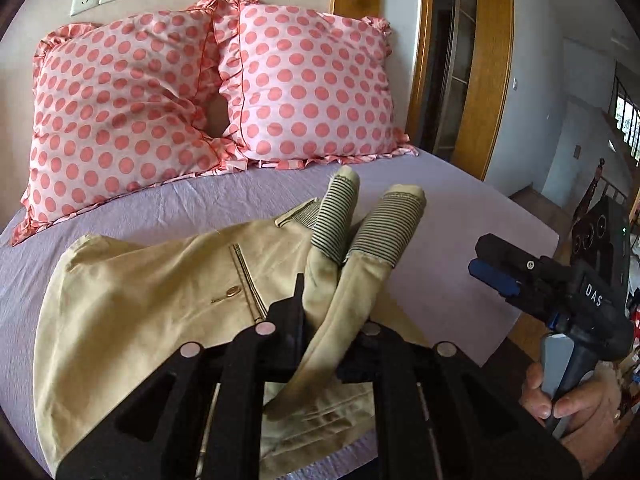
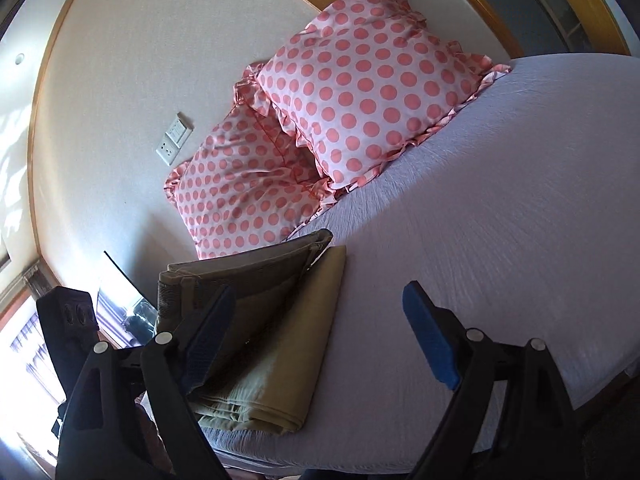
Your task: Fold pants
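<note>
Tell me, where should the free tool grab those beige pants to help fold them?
Probably the striped cuffs of the pants. They stick up off the bed beyond the left tool, which already pinches the legs. The open right tool could come from the right side.

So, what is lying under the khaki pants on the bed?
Under the khaki pants only the lilac bedsheet shows around them. Whether anything else lies beneath cannot be seen, because the cloth covers it.
</note>
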### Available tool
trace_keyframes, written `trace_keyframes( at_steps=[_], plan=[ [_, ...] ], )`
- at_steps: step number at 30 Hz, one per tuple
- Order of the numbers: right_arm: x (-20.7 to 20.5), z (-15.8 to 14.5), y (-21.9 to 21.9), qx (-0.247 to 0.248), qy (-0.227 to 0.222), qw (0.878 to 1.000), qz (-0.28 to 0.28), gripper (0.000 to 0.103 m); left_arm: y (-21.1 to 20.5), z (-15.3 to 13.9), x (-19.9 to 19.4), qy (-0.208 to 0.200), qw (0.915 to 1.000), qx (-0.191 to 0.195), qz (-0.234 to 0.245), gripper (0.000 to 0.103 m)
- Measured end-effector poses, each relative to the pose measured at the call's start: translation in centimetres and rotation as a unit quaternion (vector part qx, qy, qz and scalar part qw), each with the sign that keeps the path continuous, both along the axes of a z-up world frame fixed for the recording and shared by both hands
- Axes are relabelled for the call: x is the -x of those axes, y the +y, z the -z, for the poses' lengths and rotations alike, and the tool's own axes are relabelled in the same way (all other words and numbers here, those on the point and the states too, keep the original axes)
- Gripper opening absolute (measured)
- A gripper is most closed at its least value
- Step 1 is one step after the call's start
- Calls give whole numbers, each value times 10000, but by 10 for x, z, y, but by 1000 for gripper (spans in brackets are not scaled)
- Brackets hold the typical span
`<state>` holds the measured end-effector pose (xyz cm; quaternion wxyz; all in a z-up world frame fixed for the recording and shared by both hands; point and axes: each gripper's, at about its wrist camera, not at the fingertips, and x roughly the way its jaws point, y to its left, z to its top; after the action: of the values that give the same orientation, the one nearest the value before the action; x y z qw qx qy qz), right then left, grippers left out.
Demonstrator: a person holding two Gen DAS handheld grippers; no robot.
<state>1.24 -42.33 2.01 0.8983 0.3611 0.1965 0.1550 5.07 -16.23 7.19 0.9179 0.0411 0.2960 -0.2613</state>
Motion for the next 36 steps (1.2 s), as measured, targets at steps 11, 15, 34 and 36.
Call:
trace_keyframes(
  at_steps=[11,15,34,36],
  plan=[
    [-57,-4,15,-155,738,9931,-903,87,-7,16,45,166,9923,-201,1207,71],
    [-82,1,34,219,1164,9853,-1231,77,43,-6,53,271,9923,246,1183,72],
    [-128,13,63,514,1798,9684,-1648,42,226,40,-111,2521,9531,1288,-1071,70],
    [-132,14,65,449,1826,9664,-1754,42,228,43,-120,2623,9482,1483,-1003,71]
  ],
)
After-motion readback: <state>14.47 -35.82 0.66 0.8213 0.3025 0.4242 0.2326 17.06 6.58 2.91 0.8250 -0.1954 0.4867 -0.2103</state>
